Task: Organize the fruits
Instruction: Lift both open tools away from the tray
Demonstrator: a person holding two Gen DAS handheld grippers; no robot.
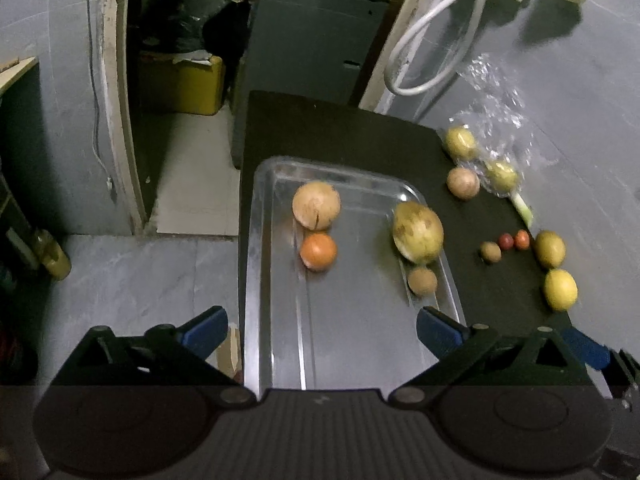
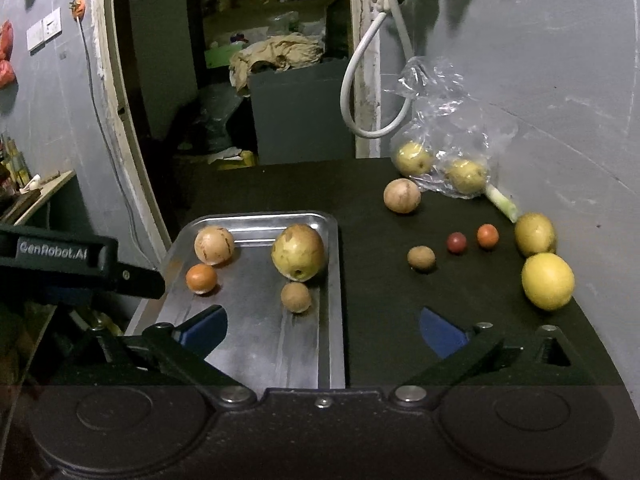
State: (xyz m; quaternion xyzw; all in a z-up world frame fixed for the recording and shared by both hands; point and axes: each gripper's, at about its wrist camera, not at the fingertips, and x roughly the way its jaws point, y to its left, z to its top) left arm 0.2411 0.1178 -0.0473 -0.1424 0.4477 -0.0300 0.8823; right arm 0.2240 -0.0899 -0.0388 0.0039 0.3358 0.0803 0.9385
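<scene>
We held both sets of jaws wide, empty. Four fruits sat in metal tray (image 2: 334, 280). Small brown fruit (image 2: 421, 258) lay loose on tabletop (image 2: 372, 240), ahead-right of right gripper (image 2: 323, 330), nearer than left gripper (image 1: 322, 332). Round; no long axis.

Two yellow fruits (image 2: 440, 168) are being veiled by a crumpled clear bag (image 2: 444, 116). The left gripper's body (image 2: 60, 264) is being cut off by the frame edge.
</scene>
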